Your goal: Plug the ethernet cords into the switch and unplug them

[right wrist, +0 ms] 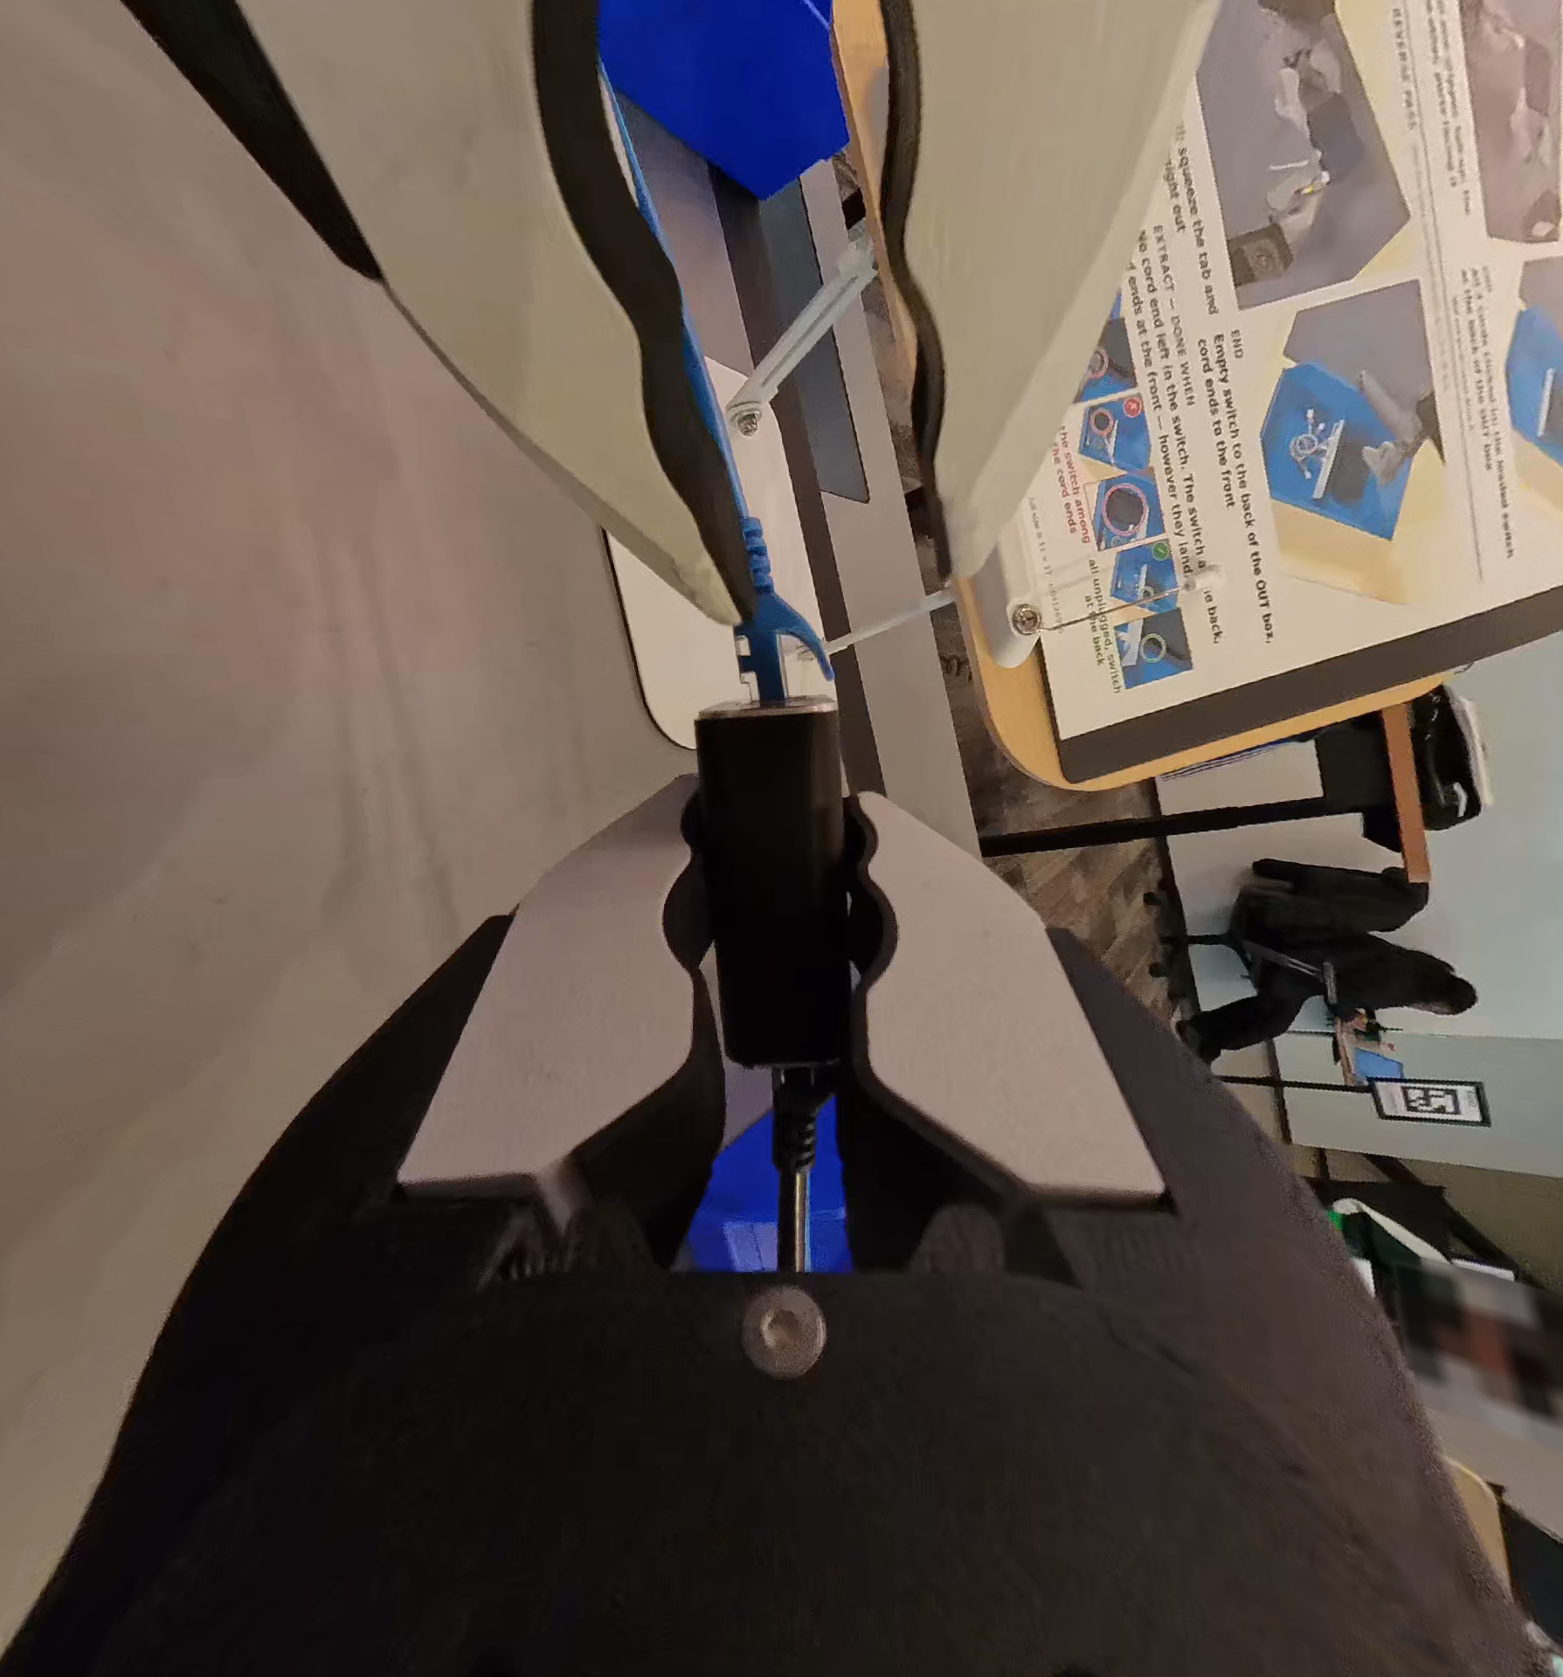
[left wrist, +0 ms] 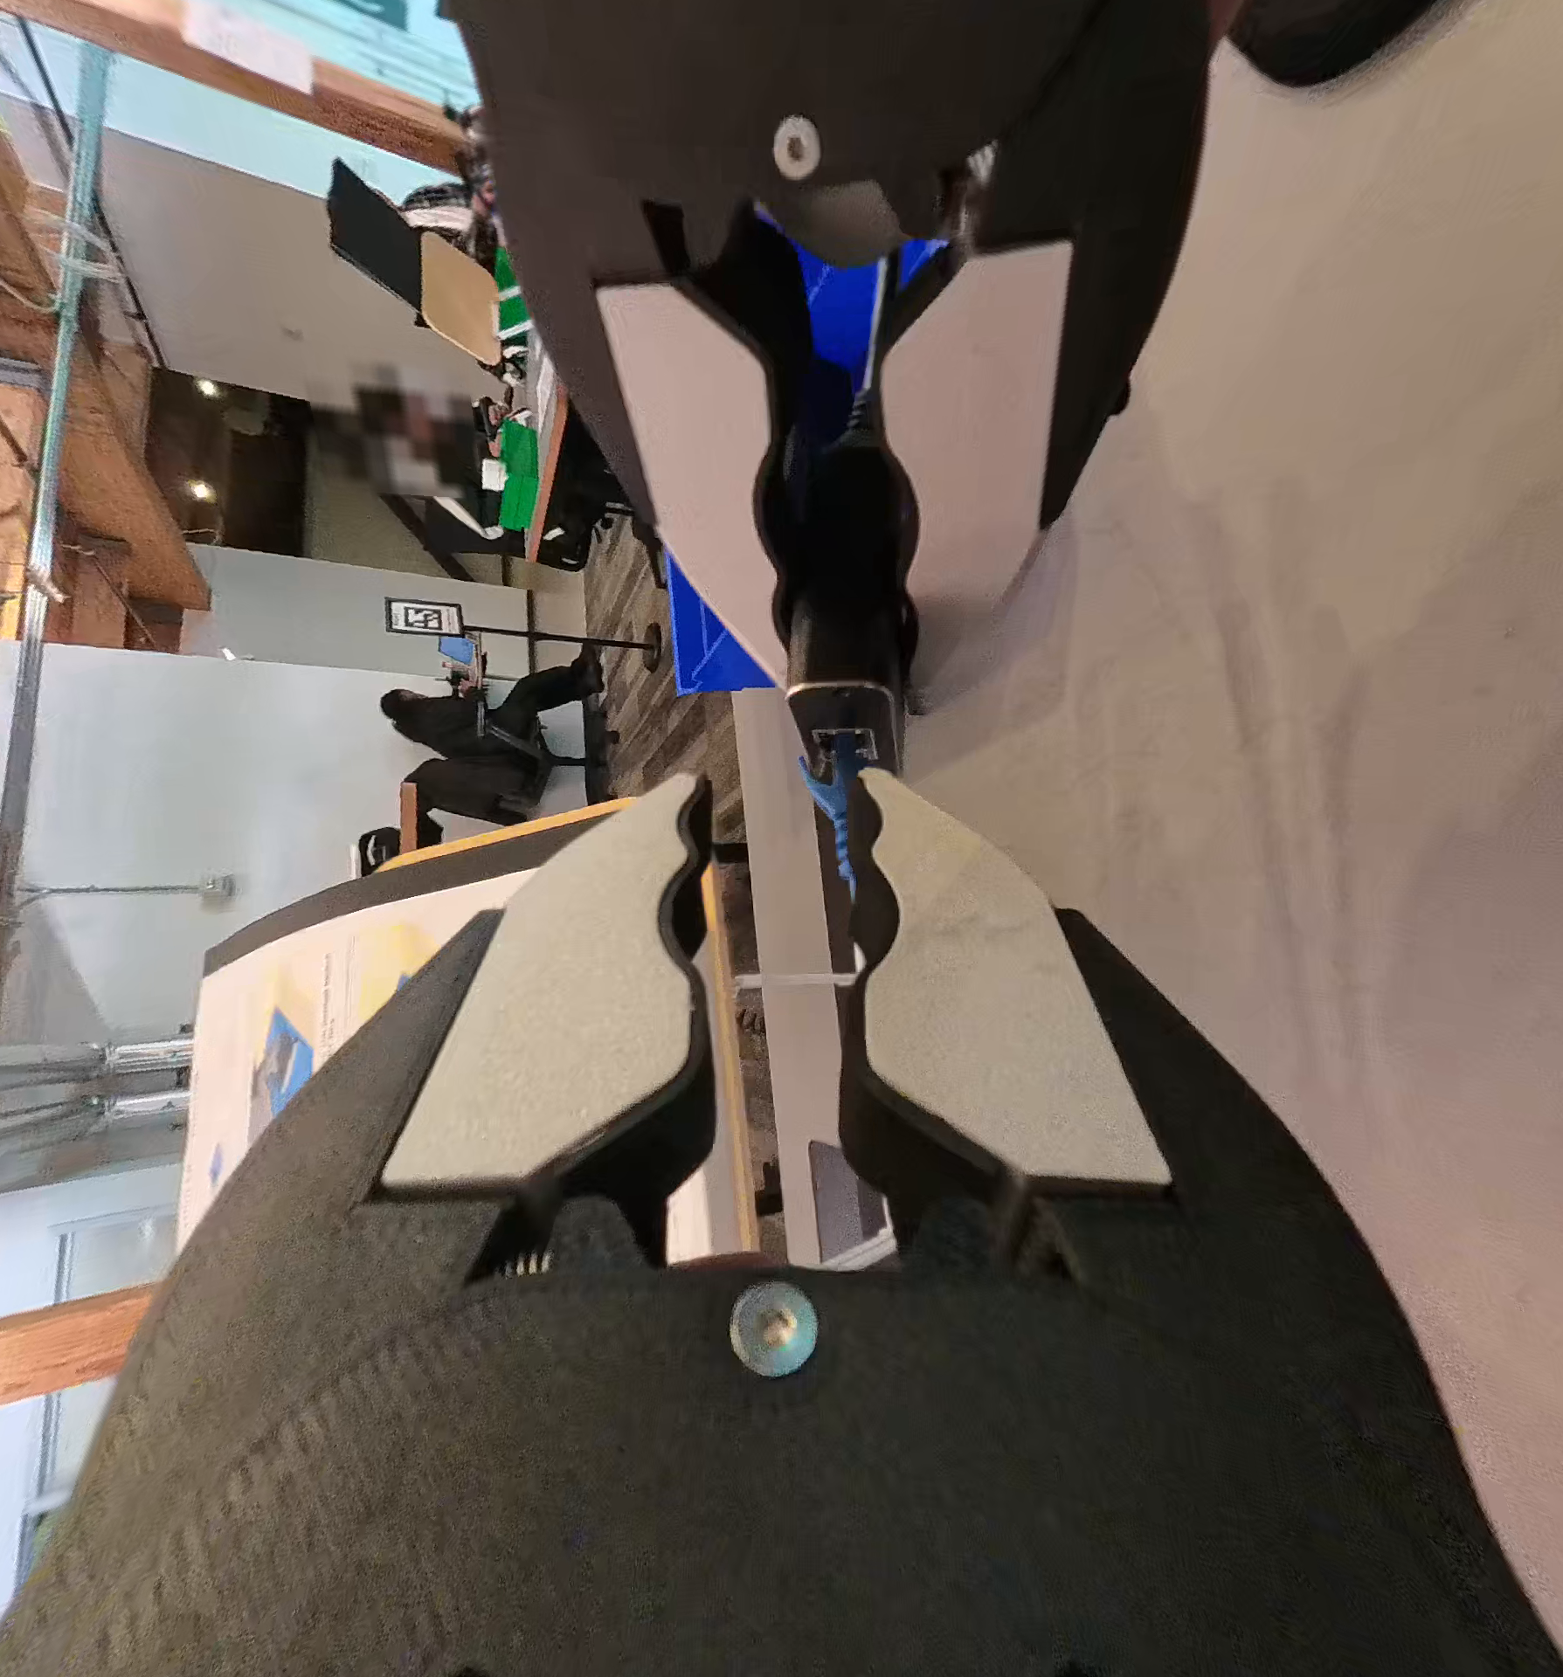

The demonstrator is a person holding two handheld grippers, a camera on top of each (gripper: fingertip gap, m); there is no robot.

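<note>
My right gripper (right wrist: 773, 808) is shut on a small black switch (right wrist: 773, 907), both pads pressed on its sides. A black cable leaves the switch's rear end. A blue ethernet plug (right wrist: 764, 635) sits in the switch's front port, and its blue cord runs away along one finger of my left gripper (right wrist: 850, 572). In the left wrist view, my left gripper (left wrist: 782, 789) is open. The blue plug (left wrist: 830, 799) lies against its right finger (left wrist: 877, 817), and the left finger stands well clear. The switch (left wrist: 841, 626) is straight ahead, held by the right gripper (left wrist: 841, 635).
A blue bin (right wrist: 723, 91) lies behind the left gripper. A printed instruction sheet on a wooden board (right wrist: 1258, 408) stands to the side, with white brackets (right wrist: 796, 345). The beige table surface (left wrist: 1304, 817) fills one side. A person sits at a desk far off (left wrist: 478, 726).
</note>
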